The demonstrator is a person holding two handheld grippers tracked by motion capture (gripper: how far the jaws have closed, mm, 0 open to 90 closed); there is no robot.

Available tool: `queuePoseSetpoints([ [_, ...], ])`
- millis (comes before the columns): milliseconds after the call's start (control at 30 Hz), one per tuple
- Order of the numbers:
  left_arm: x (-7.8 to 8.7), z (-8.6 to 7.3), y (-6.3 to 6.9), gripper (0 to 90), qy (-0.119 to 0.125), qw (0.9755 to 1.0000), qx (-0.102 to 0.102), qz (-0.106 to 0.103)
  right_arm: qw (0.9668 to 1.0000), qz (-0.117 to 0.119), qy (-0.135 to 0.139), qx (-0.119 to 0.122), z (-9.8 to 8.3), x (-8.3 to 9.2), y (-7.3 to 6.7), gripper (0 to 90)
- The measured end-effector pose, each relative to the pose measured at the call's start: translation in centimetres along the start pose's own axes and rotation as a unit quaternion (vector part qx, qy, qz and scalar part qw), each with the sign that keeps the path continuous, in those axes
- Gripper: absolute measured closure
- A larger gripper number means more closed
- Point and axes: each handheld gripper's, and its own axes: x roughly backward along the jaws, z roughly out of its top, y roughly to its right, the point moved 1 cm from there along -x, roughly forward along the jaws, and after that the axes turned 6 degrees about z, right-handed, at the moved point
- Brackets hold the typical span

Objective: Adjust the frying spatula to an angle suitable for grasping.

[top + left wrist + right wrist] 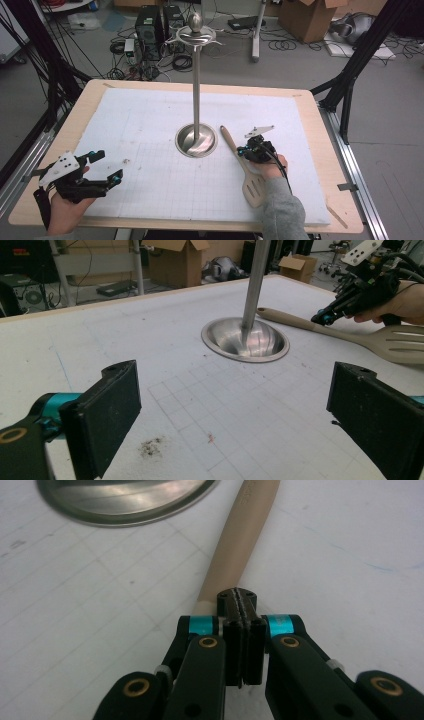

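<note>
A beige slotted spatula (233, 145) lies flat on the white gridded mat (150, 150), handle toward the steel stand (196, 85) and its round dished base (196, 141). My right gripper (242, 150) is low over the handle with its jaws pressed together and nothing between them. In the right gripper view the shut tips (238, 597) hover just over the handle (235, 555), near the base rim (125, 500). My left gripper (109, 166) is held near the mat's front left, jaws wide apart (235, 390) and empty, facing the base (245, 340), the spatula (350, 335) and the right gripper (324, 317).
The stand's pole rises high at the table's middle, with a ring and knob (195, 31) on top. A small dirt smudge (150, 446) marks the mat near the left gripper. Cardboard boxes, cables and computer towers (150, 30) lie on the floor beyond the far edge.
</note>
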Motion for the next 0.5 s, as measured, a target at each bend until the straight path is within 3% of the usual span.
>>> queuePoseSetpoints([
  [167, 0.1, 0.0, -0.1, 7.5, 0.001, 1.0000, 0.000, 0.001, 0.9997, 0.021, 0.001, 0.013, 0.1, -0.2, -0.3, 90.0],
  [333, 0.1, 0.0, -0.1, 7.5, 0.000, 1.0000, -0.001, 0.001, 0.9991, 0.008, -0.005, 0.041, 0.3, -0.2, -0.8, 90.0],
  [500, 0.1, -0.1, -0.2, 7.5, 0.001, 1.0000, 0.001, 0.002, 0.9994, 0.000, 0.017, 0.031, 0.5, 0.8, -0.7, 90.0],
])
